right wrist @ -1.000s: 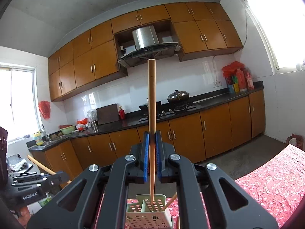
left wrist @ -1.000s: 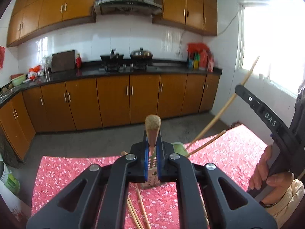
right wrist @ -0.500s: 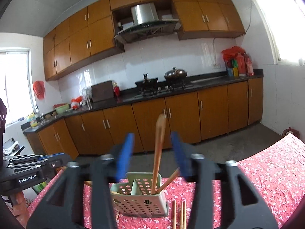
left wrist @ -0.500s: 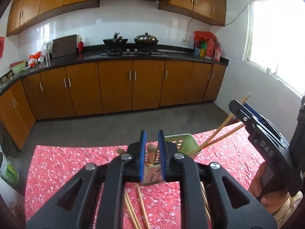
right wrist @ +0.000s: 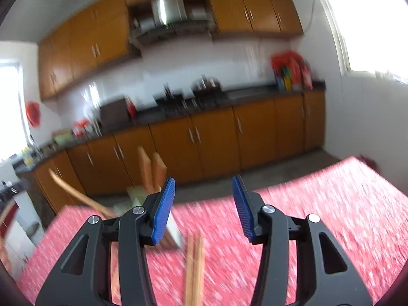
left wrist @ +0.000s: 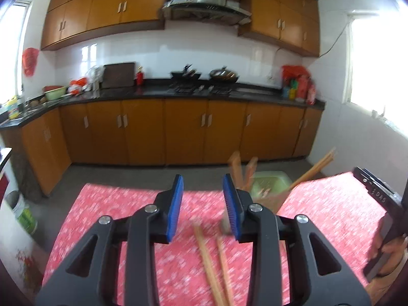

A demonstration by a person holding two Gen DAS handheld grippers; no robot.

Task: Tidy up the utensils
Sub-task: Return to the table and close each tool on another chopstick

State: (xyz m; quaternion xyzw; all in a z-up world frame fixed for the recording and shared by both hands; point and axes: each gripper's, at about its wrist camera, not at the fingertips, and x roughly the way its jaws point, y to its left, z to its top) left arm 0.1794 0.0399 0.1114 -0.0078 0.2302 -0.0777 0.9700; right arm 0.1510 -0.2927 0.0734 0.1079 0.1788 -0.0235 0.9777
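Two grippers hanging wide over the red tablecloth [left wrist: 122,204], nothing between either pair of pads.

Left gripper [left wrist: 203,205] has just been opening, jaws empty; right gripper [right wrist: 203,207] gapes too. The pale green utensil holder [left wrist: 270,182] stands beyond, wooden utensils [left wrist: 236,167] in it, blurred. Loose chopsticks [right wrist: 195,267] lie on the cloth below.

Bare red tablecloth [left wrist: 107,216] leftward; rightward, green utensil holder [left wrist: 270,182] (sticks splayed out), loose chopsticks [left wrist: 211,262].
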